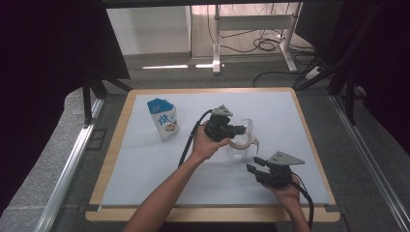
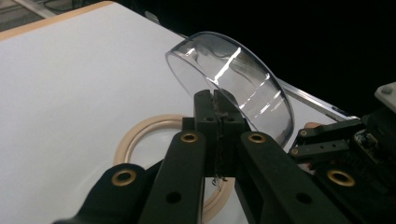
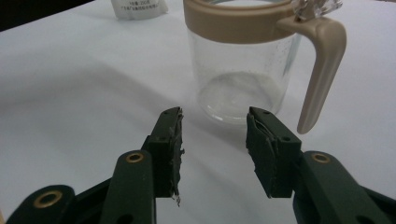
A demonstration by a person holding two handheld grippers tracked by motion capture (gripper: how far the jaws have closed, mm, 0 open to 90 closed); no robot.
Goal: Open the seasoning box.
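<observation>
The left gripper (image 2: 218, 100) has its jaws pinched on the rim of the clear lid (image 2: 233, 79), held tilted on edge above the jug (image 3: 243, 60). The jug stands upright mid-surface, handle toward the right gripper (image 3: 214, 135), whose jaws are spread and empty just before it.

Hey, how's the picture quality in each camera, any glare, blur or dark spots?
High view: the white table is evenly lit, the surroundings are dark, and the clear jug is hard to make out. Left gripper view: bright glare streaks cross the clear lid held in the left claw, against a black background. Right gripper view: the jug is fairly sharp; the open right claw casts soft shadows.
</observation>
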